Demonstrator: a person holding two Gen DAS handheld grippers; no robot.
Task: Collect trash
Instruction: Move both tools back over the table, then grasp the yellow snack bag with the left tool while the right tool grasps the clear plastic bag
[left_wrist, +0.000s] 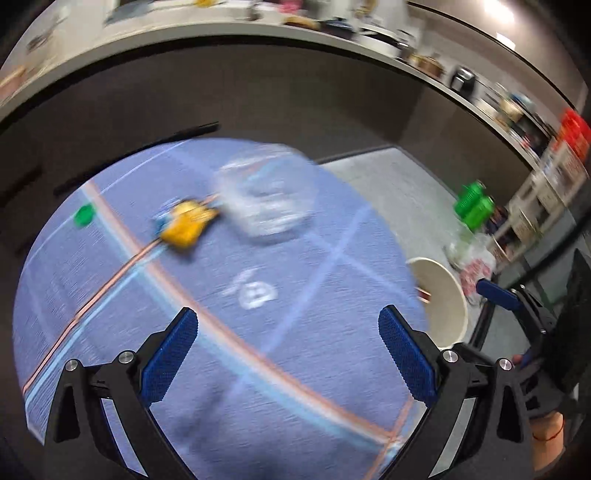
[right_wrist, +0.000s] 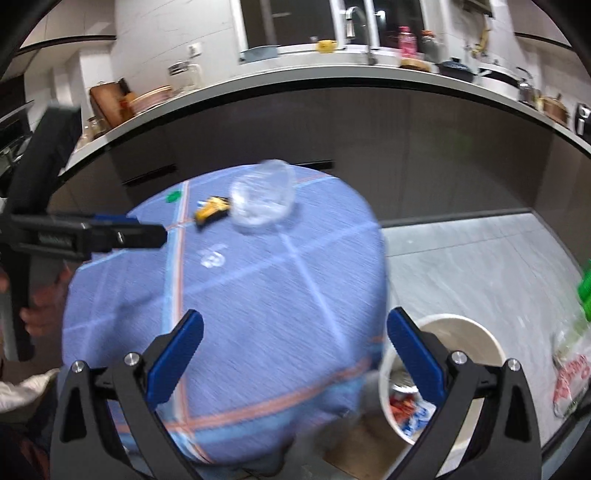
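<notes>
A round table with a blue checked cloth (left_wrist: 258, 350) (right_wrist: 258, 295) holds a crumpled clear plastic container (left_wrist: 266, 195) (right_wrist: 262, 195), a yellow wrapper (left_wrist: 184, 225) (right_wrist: 211, 211), a small white scrap (left_wrist: 255, 291) (right_wrist: 212, 258) and a green cap (left_wrist: 84, 216) (right_wrist: 173, 196). A white bin (left_wrist: 443, 299) (right_wrist: 461, 332) stands on the floor right of the table with wrappers inside. My left gripper (left_wrist: 288, 339) is open and empty above the cloth; it also shows in the right wrist view (right_wrist: 147, 236). My right gripper (right_wrist: 295, 343) is open and empty over the table's near edge.
A green-capped plastic bottle (left_wrist: 472, 206) (right_wrist: 583, 291) and a red-printed bag (right_wrist: 570, 373) lie on the grey floor right of the bin. A dark cabinet front under a cluttered kitchen counter (right_wrist: 332, 74) curves behind the table.
</notes>
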